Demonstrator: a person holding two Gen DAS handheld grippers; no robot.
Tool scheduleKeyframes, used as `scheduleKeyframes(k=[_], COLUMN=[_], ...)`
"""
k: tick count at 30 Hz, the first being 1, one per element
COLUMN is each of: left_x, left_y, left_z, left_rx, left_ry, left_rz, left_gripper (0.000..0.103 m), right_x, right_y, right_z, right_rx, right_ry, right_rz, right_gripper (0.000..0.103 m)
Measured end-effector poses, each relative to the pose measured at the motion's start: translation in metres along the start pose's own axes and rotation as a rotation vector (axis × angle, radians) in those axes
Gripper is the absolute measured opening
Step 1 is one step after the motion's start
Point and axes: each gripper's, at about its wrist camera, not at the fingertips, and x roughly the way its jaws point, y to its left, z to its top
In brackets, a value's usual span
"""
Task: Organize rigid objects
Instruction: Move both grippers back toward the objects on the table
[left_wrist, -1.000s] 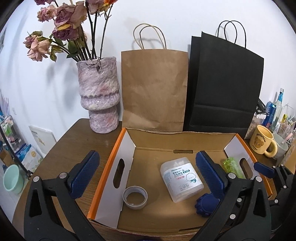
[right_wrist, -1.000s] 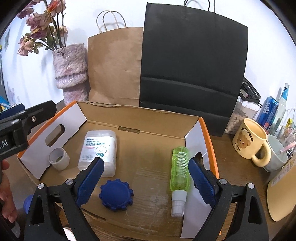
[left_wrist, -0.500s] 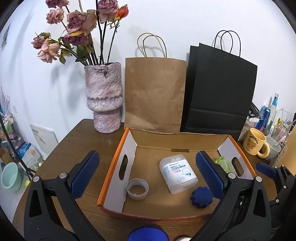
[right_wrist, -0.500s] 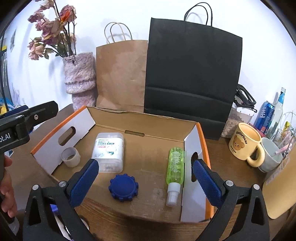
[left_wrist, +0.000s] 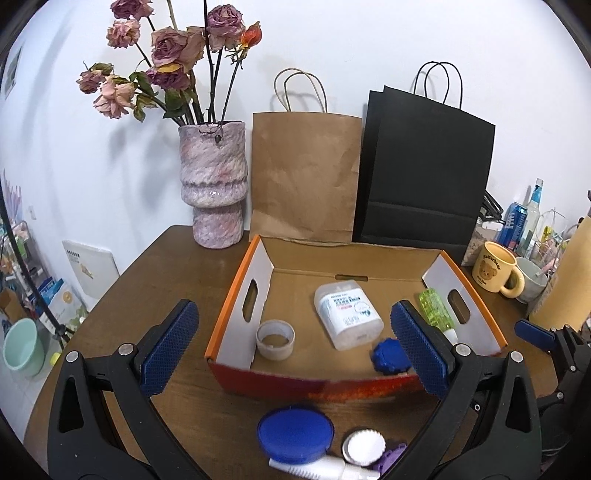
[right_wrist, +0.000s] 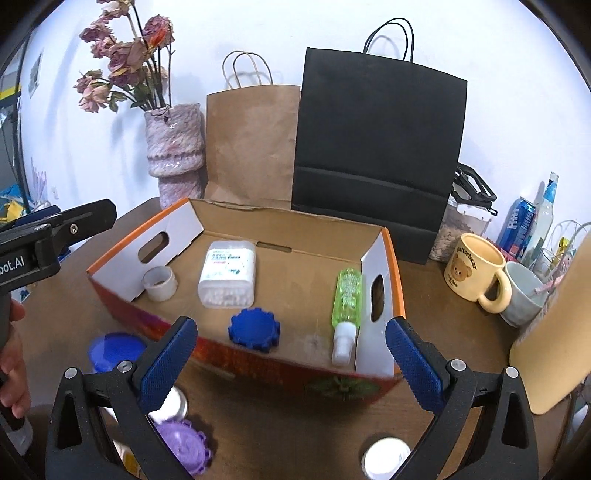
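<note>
We list two matching tools. Left gripper (left_wrist: 295, 347): black plastic frame with triangular cut-outs, silver round screws at the pivots, and blue pads (left_wrist: 168, 341) with a fine cross-hatched texture on the inner faces. Right gripper (right_wrist: 291, 365): same black frame, same silver screws, same blue textured pads (right_wrist: 415, 363). In the right wrist view we see the left tool's black body side-on, carrying white lettering that ends "oot.AI" and one small screw. A bare hand (right_wrist: 13, 373) shows at that view's left edge; no sleeve is visible.
</note>
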Motion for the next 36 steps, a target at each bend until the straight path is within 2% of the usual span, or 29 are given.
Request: scheduleKeyframes(k=[11, 18, 27, 36], left_x=[-0.027, -0.046, -0.058, -0.056], left_y=[0.0, -0.002, -0.007, -0.019], left_z=[-0.02, -0.036, -0.066, -0.108], left_rx=[0.0, 0.002, 0.006, 0.042], left_ry=[0.035, 0.059, 0.134, 0.248], left_rz=[-0.008, -0.017, -0.012, -0.018], left_gripper=[0.103, 0.103, 0.103, 0.103], right_x=[-0.036, -0.055, -0.075, -0.081], right_y=[0.001, -0.003, -0.01, -0.02], right_z=[-0.023, -0.047, -0.075, -0.106], right_rx=[-0.009, -0.016, -0.013, -0.014], right_ry=[-0.011, 0.018, 0.048, 0.097], right_rz=[0.016, 0.014, 0.007, 0.0], right_gripper=[0.103, 0.103, 0.103, 0.103])
